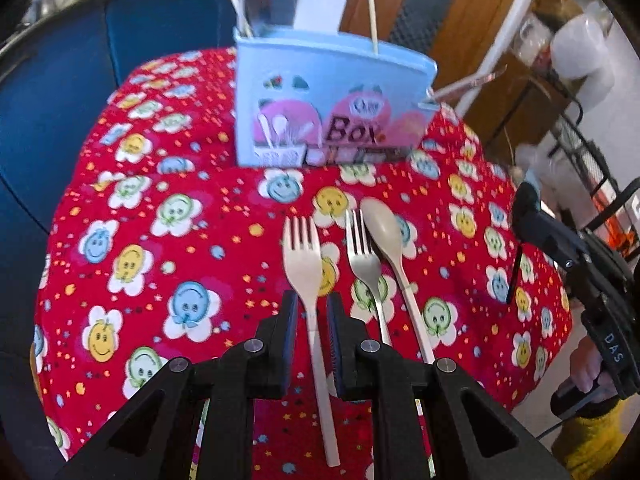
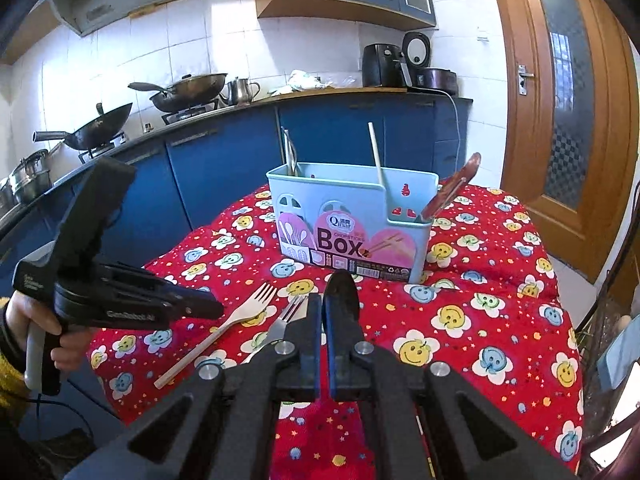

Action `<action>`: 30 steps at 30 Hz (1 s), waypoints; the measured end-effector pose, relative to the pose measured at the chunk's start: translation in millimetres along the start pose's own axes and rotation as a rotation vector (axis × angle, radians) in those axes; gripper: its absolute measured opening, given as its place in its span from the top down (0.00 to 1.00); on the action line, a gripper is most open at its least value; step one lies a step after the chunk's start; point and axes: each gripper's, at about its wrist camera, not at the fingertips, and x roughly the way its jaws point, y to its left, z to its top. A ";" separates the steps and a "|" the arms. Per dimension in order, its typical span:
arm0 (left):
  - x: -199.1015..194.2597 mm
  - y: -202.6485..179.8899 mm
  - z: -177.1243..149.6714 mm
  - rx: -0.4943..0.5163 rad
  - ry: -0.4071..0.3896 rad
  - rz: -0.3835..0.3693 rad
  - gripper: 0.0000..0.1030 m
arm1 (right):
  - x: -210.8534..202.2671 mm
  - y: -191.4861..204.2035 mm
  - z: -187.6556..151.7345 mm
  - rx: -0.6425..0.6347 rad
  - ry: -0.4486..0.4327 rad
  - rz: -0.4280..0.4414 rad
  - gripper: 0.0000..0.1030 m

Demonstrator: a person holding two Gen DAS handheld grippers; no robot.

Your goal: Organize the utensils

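- Landmark: light blue chopsticks box [image 1: 332,96], standing on the red smiley-print cloth [image 1: 160,208] at its far side; a few utensil handles already stand up out of it.
- Three loose utensils lie on the cloth in front of the box, heads toward it: cream plastic fork [image 1: 306,272] furthest from the box's labelled right end, metal fork [image 1: 364,260] beside it, cream spoon [image 1: 386,232] touching or overlapping the metal fork's tines.
- Left gripper [image 1: 312,316]: fingers spread, straddling the cream fork's neck just below the tines; pads not visibly touching the handle. Whether it is lifted off the cloth cannot be told.
- Right gripper [image 2: 322,320]: fingers pressed nearly together, only a thin gap, nothing seen between them; it points toward the box over the metal fork [image 2: 286,314].
- Handling judgement, cream fork: light, thin, likely flexes a little; smooth handle could pivot in a pinch. Best hold is the neck or upper handle, flat faces against the pads.
- Judgement: metal fork heavier, stiff, slicker; lies flat, so harder to get under.
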 end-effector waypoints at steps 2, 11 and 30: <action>5.9 -2.1 1.9 0.005 0.036 0.001 0.85 | -2.0 -2.7 -1.1 0.010 -0.006 0.002 0.97; 28.8 -4.0 8.7 0.001 0.144 0.026 0.86 | -9.5 -10.2 -1.6 0.039 -0.040 0.024 0.97; -23.9 8.9 10.9 -0.022 -0.205 -0.095 0.89 | -3.7 -22.3 2.1 0.128 -0.074 0.064 0.97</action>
